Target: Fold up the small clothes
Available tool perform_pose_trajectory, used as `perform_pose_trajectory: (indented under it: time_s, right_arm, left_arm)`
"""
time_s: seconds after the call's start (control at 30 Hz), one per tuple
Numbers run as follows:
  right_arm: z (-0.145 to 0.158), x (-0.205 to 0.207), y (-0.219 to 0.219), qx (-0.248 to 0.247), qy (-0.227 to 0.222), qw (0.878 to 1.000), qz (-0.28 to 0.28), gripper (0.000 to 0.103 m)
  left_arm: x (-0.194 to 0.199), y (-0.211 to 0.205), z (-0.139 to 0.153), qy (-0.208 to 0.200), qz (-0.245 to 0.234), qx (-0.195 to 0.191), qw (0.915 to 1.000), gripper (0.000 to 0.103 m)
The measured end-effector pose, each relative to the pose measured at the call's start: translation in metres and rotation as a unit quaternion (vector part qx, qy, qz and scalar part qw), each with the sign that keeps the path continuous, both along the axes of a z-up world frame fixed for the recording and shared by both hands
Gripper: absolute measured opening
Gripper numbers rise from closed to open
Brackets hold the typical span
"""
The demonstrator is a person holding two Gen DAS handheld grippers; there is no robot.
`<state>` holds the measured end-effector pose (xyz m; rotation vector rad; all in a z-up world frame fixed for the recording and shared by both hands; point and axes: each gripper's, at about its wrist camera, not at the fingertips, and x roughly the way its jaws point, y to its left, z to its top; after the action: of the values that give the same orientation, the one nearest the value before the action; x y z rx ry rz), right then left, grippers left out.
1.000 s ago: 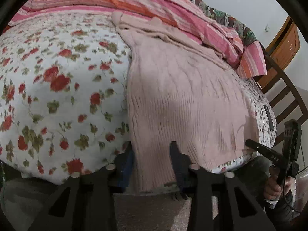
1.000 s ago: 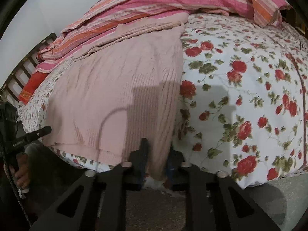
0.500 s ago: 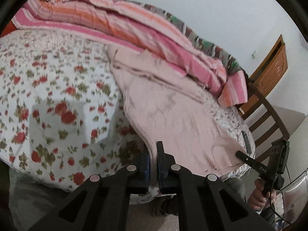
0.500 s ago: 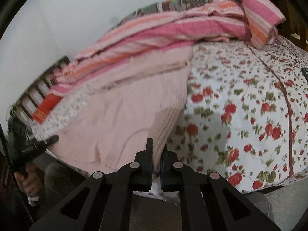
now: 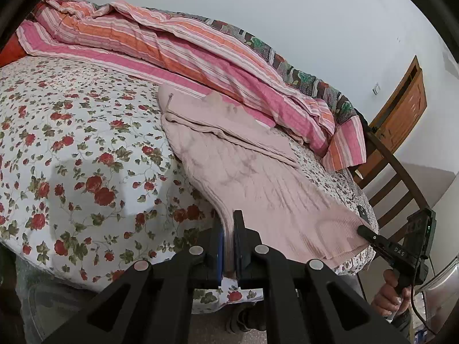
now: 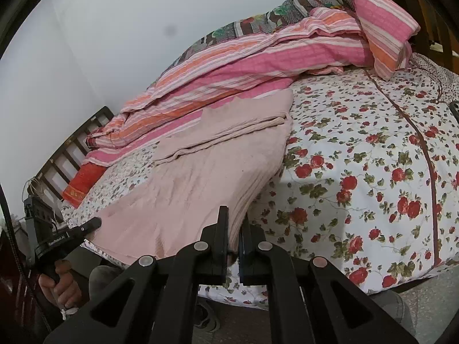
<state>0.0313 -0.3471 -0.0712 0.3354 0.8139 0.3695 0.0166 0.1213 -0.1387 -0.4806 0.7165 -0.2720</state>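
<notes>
Left wrist view: left gripper now clamped tight on the near hem corner of the pale pink ribbed knit sweater, lifted off the rose-print bedsheet, where a second ago spread wide.

Right wrist view: right gripper likewise pinching the opposite hem corner, raised higher than before. Probably ready for folding toward the collar.

A pale pink knitted sweater with ribbed texture lies on a white bedsheet printed with red roses and green leaves. Behind it, a quilt shows pink, orange and white stripes, its underside patterned in green, brown and red. Black grippers, a brown wooden chair.
</notes>
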Motion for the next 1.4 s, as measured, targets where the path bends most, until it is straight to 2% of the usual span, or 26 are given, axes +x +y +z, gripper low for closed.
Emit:
perform_pose_trajectory:
  time_s: [0.7,1.0,1.4]
  right_arm:
    - [0.007,0.03,-0.008,0.038,-0.014,0.999,-0.003,0.005]
    - [0.018,0.072,-0.012,0.08,-0.022,0.996,-0.022,0.005]
    - [0.035,0.153,0.007,0.09,-0.035,0.994,-0.045,0.005]
  left_arm:
    - [0.04,-0.003,0.017,-0.015,0.005,0.007,0.9998,0.007]
    - [0.079,0.008,0.023,-0.015,0.024,-0.007,0.9996,0.007]
    - [0.151,0.026,0.027,-0.016,0.06,-0.035,0.9974,0.007]
